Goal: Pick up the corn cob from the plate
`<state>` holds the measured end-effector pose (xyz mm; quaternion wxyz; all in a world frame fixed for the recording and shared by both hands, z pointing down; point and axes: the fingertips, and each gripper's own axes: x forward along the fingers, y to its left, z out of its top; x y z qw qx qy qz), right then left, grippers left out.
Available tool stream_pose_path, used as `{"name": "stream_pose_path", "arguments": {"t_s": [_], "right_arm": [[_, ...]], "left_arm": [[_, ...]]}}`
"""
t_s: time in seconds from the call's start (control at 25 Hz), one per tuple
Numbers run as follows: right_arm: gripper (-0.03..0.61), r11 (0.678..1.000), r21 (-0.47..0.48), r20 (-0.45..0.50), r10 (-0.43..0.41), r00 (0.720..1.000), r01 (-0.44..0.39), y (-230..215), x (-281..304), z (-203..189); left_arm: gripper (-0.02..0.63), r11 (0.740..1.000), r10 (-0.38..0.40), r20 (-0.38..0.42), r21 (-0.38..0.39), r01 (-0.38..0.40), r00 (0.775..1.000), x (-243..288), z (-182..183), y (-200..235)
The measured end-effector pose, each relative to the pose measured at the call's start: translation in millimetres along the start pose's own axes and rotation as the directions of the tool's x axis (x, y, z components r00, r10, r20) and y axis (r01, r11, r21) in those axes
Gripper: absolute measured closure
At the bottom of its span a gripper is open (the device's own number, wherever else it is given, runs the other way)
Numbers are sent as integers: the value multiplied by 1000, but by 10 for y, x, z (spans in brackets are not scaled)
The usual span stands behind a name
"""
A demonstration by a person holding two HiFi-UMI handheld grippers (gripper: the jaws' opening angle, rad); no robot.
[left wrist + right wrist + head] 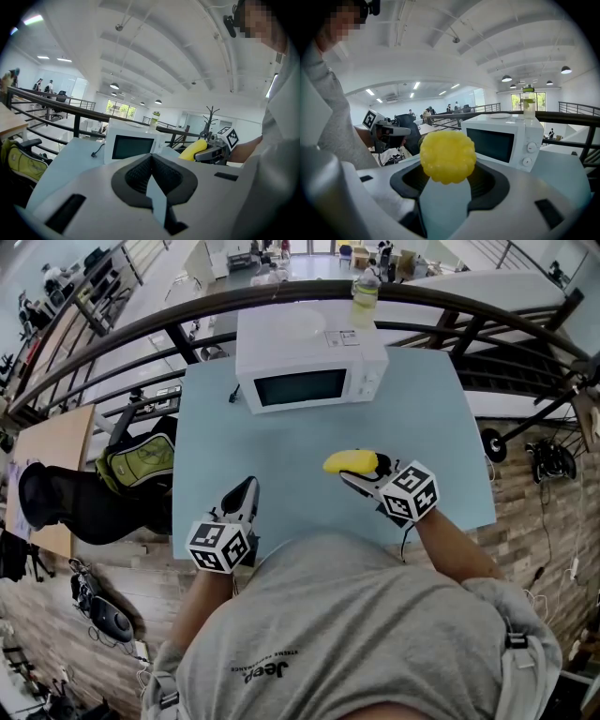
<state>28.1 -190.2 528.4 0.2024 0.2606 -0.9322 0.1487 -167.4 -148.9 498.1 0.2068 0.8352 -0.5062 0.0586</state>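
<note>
The right gripper (pixel 364 472) has its jaws clamped across the corn cob (pixel 349 462), gripping its girth so it cannot roll, and holds it clear above the surface (pixel 272 451) before the microwave (pixel 305 362). The left gripper (pixel 246 493) hangs by the front edge with its jaws together and empty, probably to stay out of the way

Mezzanine edge: dark curved railing (pixel 187 304) behind pale blue table (pixel 281 456). White microwave (pixel 309 357) at table's far side, bottle (pixel 364 298) on top. Green backpack (pixel 141 463) and wooden desk (pixel 52 451) at left. Brick-pattern floor (pixel 534 512) at right. White vaulted ceiling (pixel 154 51), round pendant lamps (pixel 114 86), bright windows (pixel 119 109) far off. Open office beyond railing, evenly lit.
</note>
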Motion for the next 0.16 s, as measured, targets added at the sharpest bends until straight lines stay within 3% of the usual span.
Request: {"name": "stream_pose_path", "arguments": {"t_s": [0.16], "right_arm": [[323,1000,-2,-1,1,1000,-1,17,-1,-9]], "left_arm": [[606,1000,-2,-2,-1,2,1000,-3,-9,-6]]}}
